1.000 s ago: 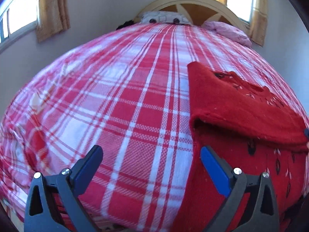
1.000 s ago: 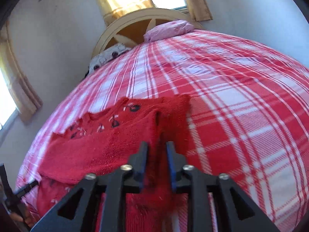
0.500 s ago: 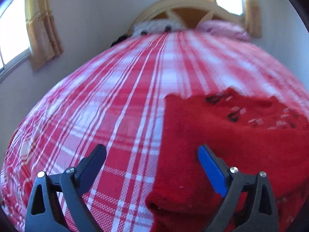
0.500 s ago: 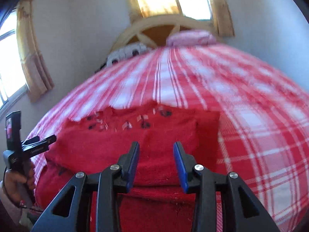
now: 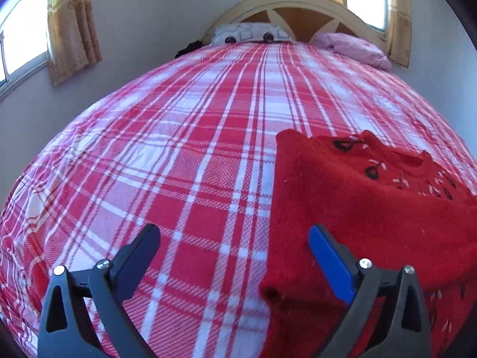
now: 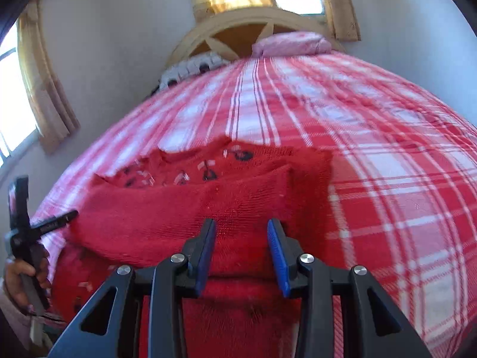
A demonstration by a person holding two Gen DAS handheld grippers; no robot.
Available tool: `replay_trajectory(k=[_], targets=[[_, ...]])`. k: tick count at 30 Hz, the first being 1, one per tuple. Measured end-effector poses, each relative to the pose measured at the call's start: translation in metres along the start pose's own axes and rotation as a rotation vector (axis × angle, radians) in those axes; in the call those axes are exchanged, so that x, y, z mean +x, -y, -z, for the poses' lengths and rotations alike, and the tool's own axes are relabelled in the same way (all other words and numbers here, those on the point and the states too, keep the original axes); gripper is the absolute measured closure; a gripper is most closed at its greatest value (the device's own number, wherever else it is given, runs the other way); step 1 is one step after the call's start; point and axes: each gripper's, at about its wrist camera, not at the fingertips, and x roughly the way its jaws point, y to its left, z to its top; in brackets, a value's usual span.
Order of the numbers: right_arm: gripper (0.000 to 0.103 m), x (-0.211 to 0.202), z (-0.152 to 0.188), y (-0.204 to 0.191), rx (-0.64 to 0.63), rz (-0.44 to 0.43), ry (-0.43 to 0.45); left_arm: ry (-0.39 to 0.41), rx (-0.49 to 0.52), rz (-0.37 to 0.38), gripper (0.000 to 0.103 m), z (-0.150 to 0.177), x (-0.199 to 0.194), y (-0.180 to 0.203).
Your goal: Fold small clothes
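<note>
Your red sweater (image 6: 184, 208) lies flat on the checked bedspread (image 5: 179, 149), at its near end, with a sleeve folded across the front and small black and white motifs showing near the neckline. Your right gripper (image 6: 241, 235) points down over the folded sleeve, jaws partly apart with nothing pinched between them. Your left gripper (image 5: 232, 238) hangs at the sweater's left edge, jaws wide apart and empty, one finger over the bedspread, the other over the knit.
</note>
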Motion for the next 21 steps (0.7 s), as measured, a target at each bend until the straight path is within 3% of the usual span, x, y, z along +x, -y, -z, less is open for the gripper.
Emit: replay_trajectory(k=[4,10,16,18,21], targets=[[0.064,-0.035,0.007,0.013,0.003,0.037,0.037,0.048,0.071,0.086,0.001,0.025,-0.032,-0.013],[0.063,-0.073,0.03,0.035,0.013,-0.029,-0.025,0.062,0.195,0.175,0.001,0.066,-0.064,-0.028],[0.063,-0.108,0.069,0.041,0.008,-0.185,-0.16,0.021,0.358,0.298,0.001,0.098,-0.088,-0.025],[0.053,-0.115,0.088,0.043,0.03,-0.216,-0.202,0.023,0.413,0.324,0.001,0.106,-0.097,-0.021],[0.05,-0.118,0.119,0.037,0.055,-0.255,-0.263,0.004,0.444,0.401,0.001,0.118,-0.11,-0.018]])
